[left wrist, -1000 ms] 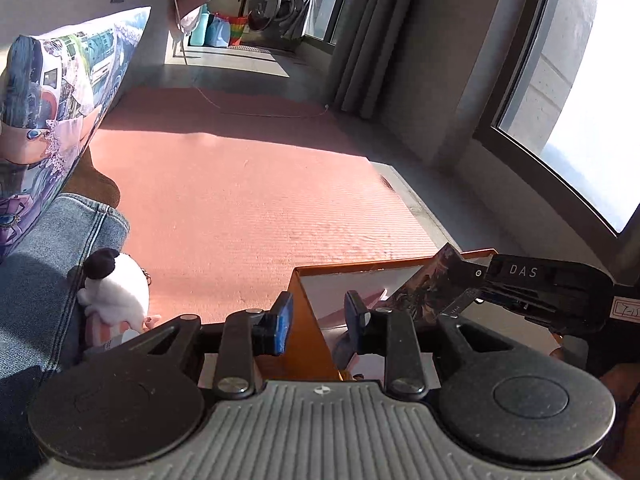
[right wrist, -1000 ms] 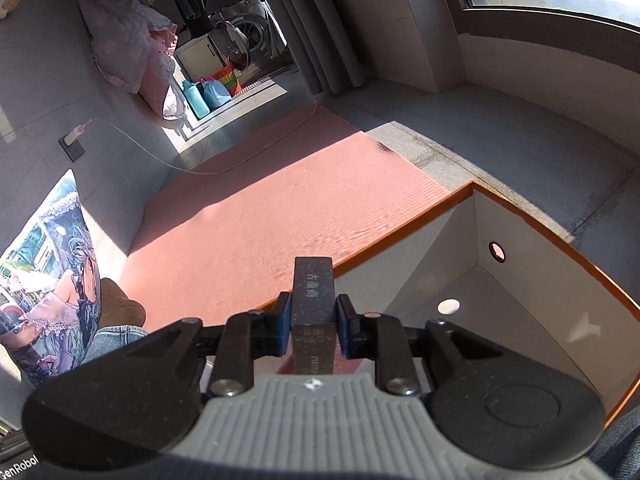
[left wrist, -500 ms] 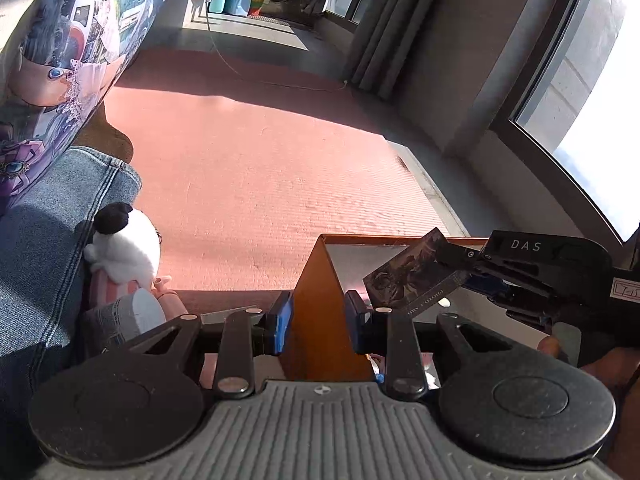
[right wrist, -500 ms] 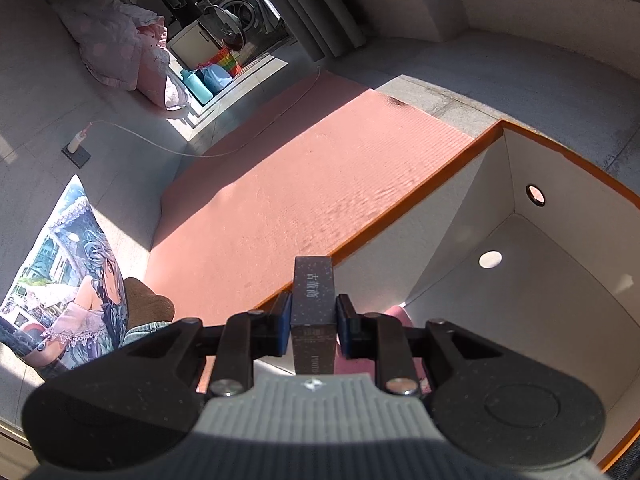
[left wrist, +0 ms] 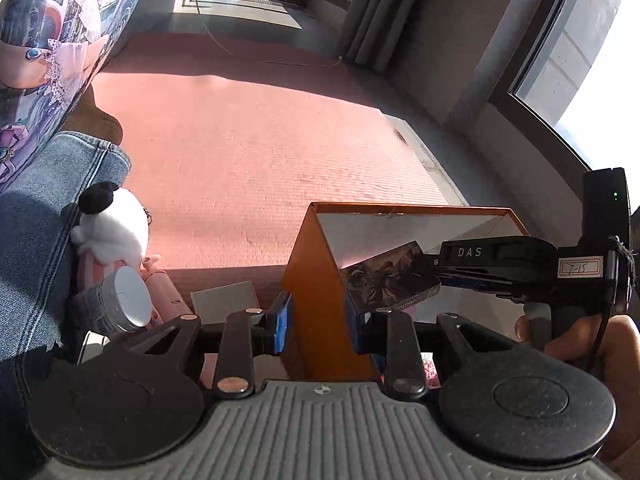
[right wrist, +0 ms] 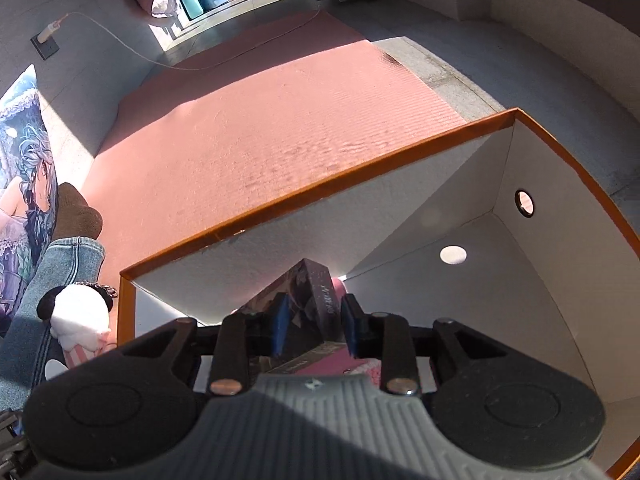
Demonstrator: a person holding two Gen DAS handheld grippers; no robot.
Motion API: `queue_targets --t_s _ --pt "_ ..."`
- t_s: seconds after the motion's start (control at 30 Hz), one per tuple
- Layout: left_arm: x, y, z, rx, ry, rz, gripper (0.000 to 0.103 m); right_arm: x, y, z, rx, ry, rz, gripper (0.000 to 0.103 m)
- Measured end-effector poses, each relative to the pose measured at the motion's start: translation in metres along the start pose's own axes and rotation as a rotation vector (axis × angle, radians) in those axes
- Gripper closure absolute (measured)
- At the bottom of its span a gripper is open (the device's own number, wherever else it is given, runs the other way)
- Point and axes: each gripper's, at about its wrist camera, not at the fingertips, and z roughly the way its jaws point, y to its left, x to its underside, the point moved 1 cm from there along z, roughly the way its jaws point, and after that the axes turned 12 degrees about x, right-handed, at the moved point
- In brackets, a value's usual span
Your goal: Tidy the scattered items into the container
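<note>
An orange box (right wrist: 320, 196) with a white inside stands on the pink mat (left wrist: 260, 140). My left gripper (left wrist: 318, 328) is shut on its near corner wall (left wrist: 316, 280), one blue pad on each side. My right gripper (right wrist: 314, 328) reaches down into the box, and its jaws are opening. Between them a dark printed card box (right wrist: 308, 300) lies tilted and loose, with a gap at the right pad. In the left wrist view the same card box (left wrist: 384, 276) hangs at the tip of the right gripper (left wrist: 424, 276) over the box's inside. Something pink (right wrist: 332, 360) lies on the box floor under it.
Left of the box lie a panda plush (left wrist: 116, 228), a grey round tin (left wrist: 120, 300) and a white card (left wrist: 224, 296), against a person's jeans leg (left wrist: 40, 220). A printed pillow (left wrist: 48, 40) leans far left. A hand (left wrist: 580, 340) holds the right gripper.
The right gripper sank deeper into the orange box and its jaws widened. The dark card box, upright before, has tipped over between them. The left gripper keeps its hold on the corner.
</note>
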Motion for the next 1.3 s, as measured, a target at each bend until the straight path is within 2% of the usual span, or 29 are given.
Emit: queue_targets --t_s 0.07,0.13,0.2,0.27,0.4,0.57,0.77,0.9,1.03,1.17,1.3 --pt "0.000 0.000 0.002 -0.003 0.006 -0.001 0.072 -0.002 -0.003 0.009 -0.016 0.057 -0.041 0.071" --pt "0.000 0.000 0.003 -0.005 0.012 -0.002 0.072 -0.004 -0.001 0.015 0.008 0.087 -0.089 0.070" --pt "0.000 0.001 0.003 -0.008 0.015 -0.002 0.072 -0.006 0.002 0.020 0.023 0.092 -0.155 0.064" --pt "-0.001 0.002 0.003 -0.010 0.019 -0.003 0.072 -0.009 0.002 0.025 0.031 0.101 -0.203 0.049" --pt "0.000 0.002 0.006 -0.006 0.030 -0.006 0.072 -0.014 -0.004 0.041 0.035 0.184 -0.238 0.042" --pt "0.003 0.001 0.011 -0.013 0.049 -0.007 0.072 -0.012 -0.011 0.049 -0.035 0.239 -0.132 0.041" --pt "0.003 0.001 0.010 -0.010 0.050 -0.007 0.072 -0.012 0.000 0.053 -0.012 0.201 -0.080 0.036" --pt "0.004 0.001 0.011 -0.013 0.057 -0.005 0.072 -0.012 -0.006 0.052 -0.017 0.234 -0.023 0.036" --pt "0.004 0.002 0.011 -0.007 0.059 -0.009 0.072 -0.009 -0.010 0.045 -0.019 0.277 -0.049 0.034" --pt "0.005 0.002 0.012 -0.008 0.059 -0.011 0.072 -0.003 -0.005 0.037 -0.056 0.291 -0.166 0.024" --pt "0.005 0.002 0.010 -0.006 0.059 -0.009 0.072 0.013 0.012 0.039 -0.024 0.298 -0.380 0.023"
